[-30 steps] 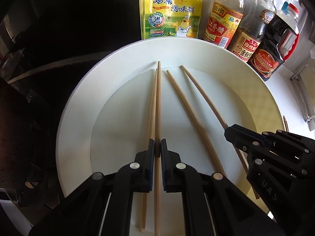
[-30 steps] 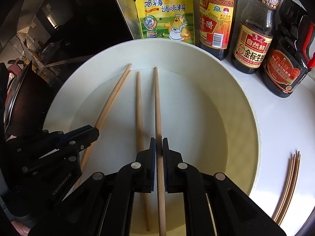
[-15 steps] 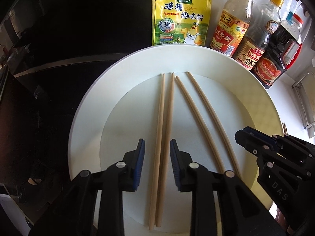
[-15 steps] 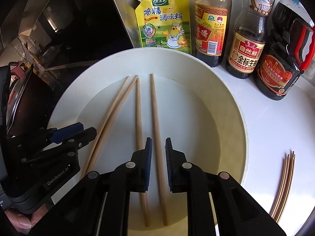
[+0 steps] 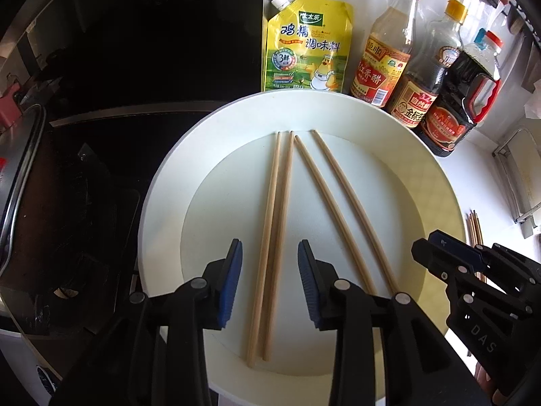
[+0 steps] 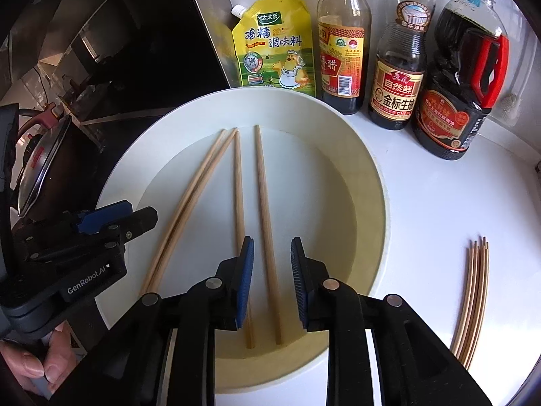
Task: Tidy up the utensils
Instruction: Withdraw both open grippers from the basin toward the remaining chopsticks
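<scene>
- left gripper [image 5: 269, 275]: jaws parted and just been opening; one pair of chopsticks [image 5: 274, 237] lies between the blue pads [image 5: 231, 282] without touching either; released, nothing held.
- right gripper [image 6: 272, 279]: jaws parted less widely, also just been opening; a single chopstick [image 6: 267, 223] of the second pair runs up between the pads untouched, its mate [image 6: 239, 209] passing just outside the left pad; nothing held.
- plate [image 5: 422, 155]: large, white, round, on the white surface [image 6: 439, 203]; all four chopsticks lie flat in its well, far tips close together near the back rim, near ends spread apart.
- in the left wrist view the left pair lies side by side, nearly touching; the right pair [image 5: 341, 209] slants away towards the other gripper [image 5: 449, 260], which is at the plate's right edge.
- behind the plate, in a row: yellow seasoning pouch [image 6: 275, 47], vinegar bottle [image 6: 343, 50], soy sauce bottle [image 6: 400, 64], dark jug with red handle [image 6: 463, 91].
- thin skewers [image 6: 473, 297]: a small bundle on the surface right of the plate, well apart from it.
- dark stovetop [image 5: 118, 67] left of the plate; a pan's metal rim [image 5: 20, 176] at the far left.
- fingers [image 6: 30, 368] of a hand grip the left gripper's handle at the lower left of the right wrist view.
</scene>
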The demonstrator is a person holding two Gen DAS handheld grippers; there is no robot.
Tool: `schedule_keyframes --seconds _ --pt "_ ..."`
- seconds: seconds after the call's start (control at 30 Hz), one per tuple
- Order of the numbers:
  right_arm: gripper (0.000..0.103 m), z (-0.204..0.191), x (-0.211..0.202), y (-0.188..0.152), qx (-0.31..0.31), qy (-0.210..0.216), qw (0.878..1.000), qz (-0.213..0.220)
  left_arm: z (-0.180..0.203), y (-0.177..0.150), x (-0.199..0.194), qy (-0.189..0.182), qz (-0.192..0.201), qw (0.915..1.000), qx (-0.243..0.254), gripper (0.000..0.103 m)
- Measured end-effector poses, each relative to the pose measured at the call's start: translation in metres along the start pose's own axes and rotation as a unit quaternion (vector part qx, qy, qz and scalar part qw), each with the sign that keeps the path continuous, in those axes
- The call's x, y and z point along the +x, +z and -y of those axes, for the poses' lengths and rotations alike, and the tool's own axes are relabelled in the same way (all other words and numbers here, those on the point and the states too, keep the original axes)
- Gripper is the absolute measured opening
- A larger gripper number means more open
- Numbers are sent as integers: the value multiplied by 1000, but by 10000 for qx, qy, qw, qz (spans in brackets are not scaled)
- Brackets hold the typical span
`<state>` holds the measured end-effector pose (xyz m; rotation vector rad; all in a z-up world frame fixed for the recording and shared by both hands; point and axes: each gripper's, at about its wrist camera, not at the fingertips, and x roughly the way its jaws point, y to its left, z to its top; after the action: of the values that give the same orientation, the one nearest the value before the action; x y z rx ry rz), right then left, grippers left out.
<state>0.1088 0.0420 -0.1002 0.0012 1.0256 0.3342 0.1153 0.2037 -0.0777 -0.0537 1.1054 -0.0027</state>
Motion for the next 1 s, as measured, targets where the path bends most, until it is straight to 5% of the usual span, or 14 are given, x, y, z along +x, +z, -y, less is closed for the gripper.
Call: schedule_keyframes --seconds 0.2,1.0 --pt "30 6 -23 -16 77 -18 9998 156 4 -8 -18 1 176 9998 -14 53" --pt "46 71 -89 -80 528 -285 9975 386 90 -40 -59 -263 280 9984 423 68"
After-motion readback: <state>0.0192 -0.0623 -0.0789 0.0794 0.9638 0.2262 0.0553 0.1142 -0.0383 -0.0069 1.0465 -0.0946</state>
